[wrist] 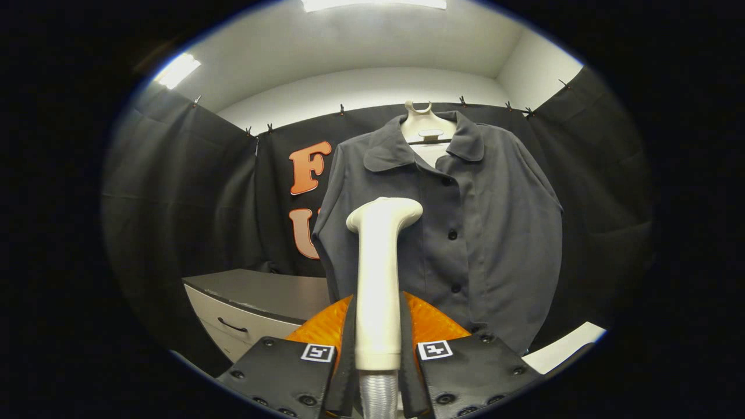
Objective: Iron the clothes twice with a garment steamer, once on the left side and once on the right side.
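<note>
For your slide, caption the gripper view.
Gripper shut on steamer handle, head raised before hanging grey shirt.

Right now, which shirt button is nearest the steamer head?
The middle button on the shirt, just right of the steamer head; the rest sit higher by the collar or lower. The tongs grip the steamer's handle.

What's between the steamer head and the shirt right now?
Nothing: in the gripper view the claw is shut on the steamer, whose head rises in front of the hanging shirt with only open air between them.
</note>
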A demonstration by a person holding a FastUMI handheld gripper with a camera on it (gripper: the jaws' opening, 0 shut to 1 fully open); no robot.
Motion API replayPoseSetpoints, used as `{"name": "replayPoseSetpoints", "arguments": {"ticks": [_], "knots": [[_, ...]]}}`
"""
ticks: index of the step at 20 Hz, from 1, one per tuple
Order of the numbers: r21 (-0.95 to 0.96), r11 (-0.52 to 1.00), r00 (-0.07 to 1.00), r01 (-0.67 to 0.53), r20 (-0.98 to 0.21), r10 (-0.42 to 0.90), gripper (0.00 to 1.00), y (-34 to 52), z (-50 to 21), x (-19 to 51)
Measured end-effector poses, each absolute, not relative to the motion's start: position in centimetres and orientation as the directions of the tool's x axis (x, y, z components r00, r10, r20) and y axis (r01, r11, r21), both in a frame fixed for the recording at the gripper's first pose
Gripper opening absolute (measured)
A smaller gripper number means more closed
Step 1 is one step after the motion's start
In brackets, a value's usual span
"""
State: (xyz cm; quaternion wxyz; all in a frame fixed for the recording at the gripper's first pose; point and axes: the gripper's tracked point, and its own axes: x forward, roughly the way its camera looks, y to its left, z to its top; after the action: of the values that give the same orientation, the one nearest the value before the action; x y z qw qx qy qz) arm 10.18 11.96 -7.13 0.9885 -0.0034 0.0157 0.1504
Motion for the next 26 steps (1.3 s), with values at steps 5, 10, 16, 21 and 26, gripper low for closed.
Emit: {"name": "replayPoseSetpoints", "arguments": {"ticks": [5,10,16,21,26], "knots": [[-0.01,0.959,0.958,-0.282,-0.053,0.282,0.38,11.3,-8.9,9.3],[-0.009,0.96,0.957,-0.279,-0.085,0.277,0.38,11.0,-11.5,8.2],[-0.032,0.96,0.956,-0.277,-0.114,0.272,0.38,10.5,-13.4,7.4],[-0.024,0.963,0.953,-0.267,-0.158,0.26,0.38,10.2,-16.0,6.2],[-0.031,0.965,0.947,-0.26,-0.204,0.249,0.38,9.8,-19.5,5.2]]}}
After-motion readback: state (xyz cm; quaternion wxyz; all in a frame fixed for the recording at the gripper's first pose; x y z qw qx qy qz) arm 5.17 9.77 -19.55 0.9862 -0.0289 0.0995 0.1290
